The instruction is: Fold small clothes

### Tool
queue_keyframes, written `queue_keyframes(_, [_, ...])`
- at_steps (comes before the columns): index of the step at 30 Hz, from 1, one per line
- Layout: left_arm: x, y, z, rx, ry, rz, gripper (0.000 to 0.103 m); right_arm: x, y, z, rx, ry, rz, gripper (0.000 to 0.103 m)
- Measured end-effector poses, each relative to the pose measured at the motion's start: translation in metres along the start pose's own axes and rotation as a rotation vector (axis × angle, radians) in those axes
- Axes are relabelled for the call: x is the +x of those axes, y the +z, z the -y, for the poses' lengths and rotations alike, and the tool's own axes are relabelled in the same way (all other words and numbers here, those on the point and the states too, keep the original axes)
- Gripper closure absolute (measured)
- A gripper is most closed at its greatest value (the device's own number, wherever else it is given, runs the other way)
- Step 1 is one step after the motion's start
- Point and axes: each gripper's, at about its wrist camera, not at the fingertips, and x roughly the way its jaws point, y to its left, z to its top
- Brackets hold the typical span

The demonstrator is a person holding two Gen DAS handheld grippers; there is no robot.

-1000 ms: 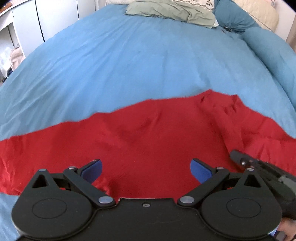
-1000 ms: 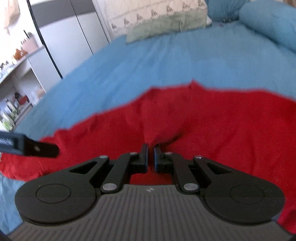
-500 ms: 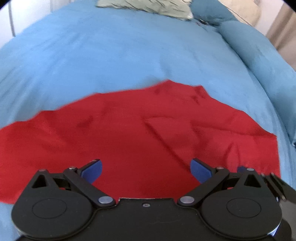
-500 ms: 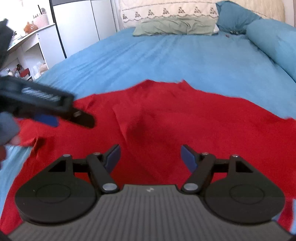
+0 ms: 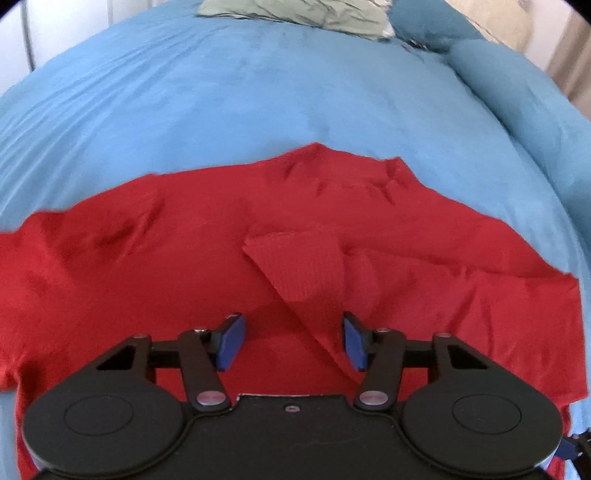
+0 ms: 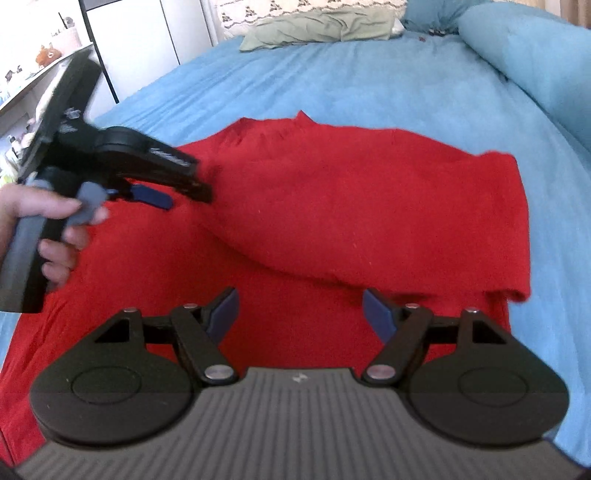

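Left wrist view is showing the left gripper (image 5: 291, 339) hovering low over a red garment (image 5: 147, 266) that is lying spread across a blue bedspread (image 5: 258, 92). Its blue-padded fingers (image 5: 231, 341) are standing spread apart with nothing between them. A folded-over flap with a ribbed edge (image 5: 303, 266) is lying on top of the garment just ahead of the tips, its lower fold running toward the right-hand pad; whether that pad is touching the cloth is hard to judge from this angle. A grey-green pillow (image 5: 295, 14) is sitting at the far end of the bed.

In the right wrist view, the right gripper (image 6: 299, 312) is also holding its fingers wide apart, gripping nothing, above the near part of the red garment (image 6: 369, 206). One side of the garment is lying doubled over the rest, forming a raised fold running across just ahead of the tips. The left gripper (image 6: 173, 192) is appearing at the left, blurred, held by the person's left hand (image 6: 51, 229) over the garment's left portion. White cabinets (image 6: 147, 44) are standing beyond the blue bedspread (image 6: 369, 74).
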Motion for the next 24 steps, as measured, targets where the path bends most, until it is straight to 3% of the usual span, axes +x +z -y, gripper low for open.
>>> queue_keyframes(4, [-0.007, -0.005, -0.020, -0.092, -0.007, 0.001, 0.041, 0.001, -0.003, 0.009, 0.024, -0.004, -0.020, 0.013])
queue_keyframes(7, [-0.005, -0.003, -0.019, -0.082, -0.033, 0.002, 0.037, 0.003, -0.001, 0.015, 0.029, -0.010, -0.019, 0.013])
queue_keyframes(11, [0.000, 0.004, -0.011, -0.072, -0.038, 0.008, 0.039, 0.002, -0.002, 0.019, 0.029, -0.013, -0.019, 0.013])
queue_keyframes(12, [0.000, 0.006, -0.009, -0.067, -0.036, 0.014, 0.049, 0.002, -0.002, 0.019, 0.028, -0.015, -0.020, 0.013])
queue_keyframes(13, [0.001, 0.007, -0.006, -0.059, -0.025, 0.016, 0.070, 0.002, -0.003, 0.019, 0.029, -0.016, -0.019, 0.012])
queue_keyframes(14, [0.001, 0.009, -0.005, -0.052, -0.006, 0.015, 0.081, 0.001, -0.003, 0.020, 0.032, -0.016, -0.017, 0.010])
queue_keyframes(15, [0.000, 0.011, -0.004, -0.051, 0.006, 0.022, 0.100, 0.001, -0.003, 0.021, 0.037, -0.016, -0.014, 0.009])
queue_keyframes(18, [-0.016, 0.019, -0.007, -0.091, -0.039, 0.087, 0.099, 0.002, -0.002, 0.022, 0.054, -0.033, 0.005, 0.001])
queue_keyframes(24, [-0.072, 0.030, -0.022, -0.099, 0.025, 0.303, 0.099, 0.004, 0.009, 0.028, 0.089, -0.069, 0.033, 0.000])
